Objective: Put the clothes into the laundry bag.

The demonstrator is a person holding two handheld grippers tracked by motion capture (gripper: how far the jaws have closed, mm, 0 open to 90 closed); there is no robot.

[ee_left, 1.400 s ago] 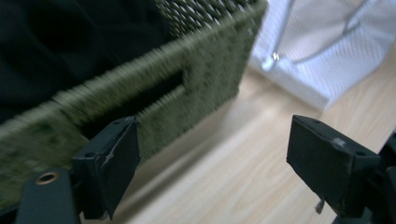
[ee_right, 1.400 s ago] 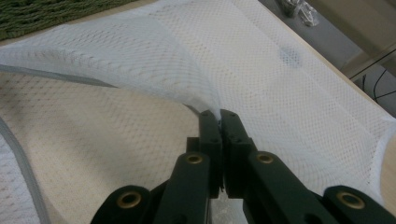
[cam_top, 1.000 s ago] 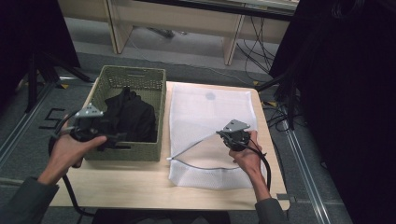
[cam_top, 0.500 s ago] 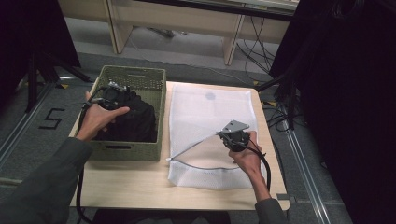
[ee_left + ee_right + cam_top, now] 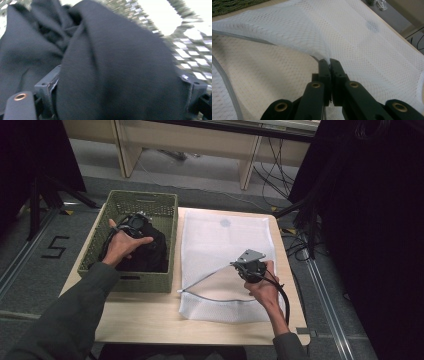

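Observation:
A black garment (image 5: 151, 251) lies bunched in the green woven basket (image 5: 145, 196) at the table's left. My left gripper (image 5: 134, 222) is down in the basket on top of it. In the left gripper view the jaws stand wide apart, open, with a thick fold of the black garment (image 5: 112, 50) bulging between them. A white mesh laundry bag (image 5: 225, 237) lies flat to the right of the basket. My right gripper (image 5: 236, 265) is shut on the upper edge of the mesh bag (image 5: 374, 45), lifting it so the mouth gapes toward the basket.
The wooden table (image 5: 145, 316) shows bare along its front edge. Its right edge runs close beside the bag. Dark curtains and cables (image 5: 300, 240) stand to the right of the table, and a desk frame (image 5: 250, 167) stands behind it.
My left gripper has moved from the basket's front left corner up and into the basket, onto the black garment. My right gripper has stayed put, holding the bag's edge.

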